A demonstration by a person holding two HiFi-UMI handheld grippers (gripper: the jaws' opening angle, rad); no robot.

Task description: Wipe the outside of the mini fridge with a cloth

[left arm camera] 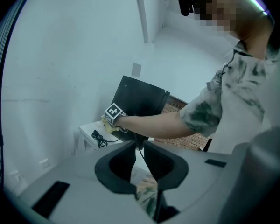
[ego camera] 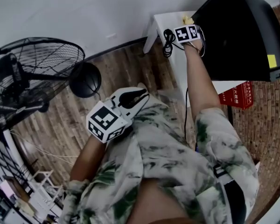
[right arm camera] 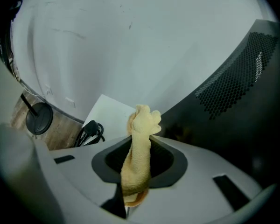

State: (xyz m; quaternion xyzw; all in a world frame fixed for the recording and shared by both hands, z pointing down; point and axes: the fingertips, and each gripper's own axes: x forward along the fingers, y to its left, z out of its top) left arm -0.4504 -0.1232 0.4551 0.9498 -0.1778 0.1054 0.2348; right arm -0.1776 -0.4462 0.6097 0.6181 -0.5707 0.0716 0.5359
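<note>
- Pinching the yellow cloth (right arm camera: 139,148) in the right claw (ego camera: 188,26), jaws clamped on its lower end, loose end sticking up past the tips.
- Reaching to the upper right of the head view, over the white bench (ego camera: 164,21), just beside the black mini fridge (ego camera: 238,31).
- Facing the perforated side of the mini fridge, at the right of the right gripper view: right of the cloth and near, touching or not too hard to tell.
- Holding the left claw (ego camera: 141,97) shut and empty at centre frame, against the shirt, well apart from the mini fridge.
- Probably next: swinging the cloth rightward onto that panel, with the right arm clearly nearer.
- Worth minding the coiled cable (right arm camera: 89,132) on the bench, lower left.
</note>
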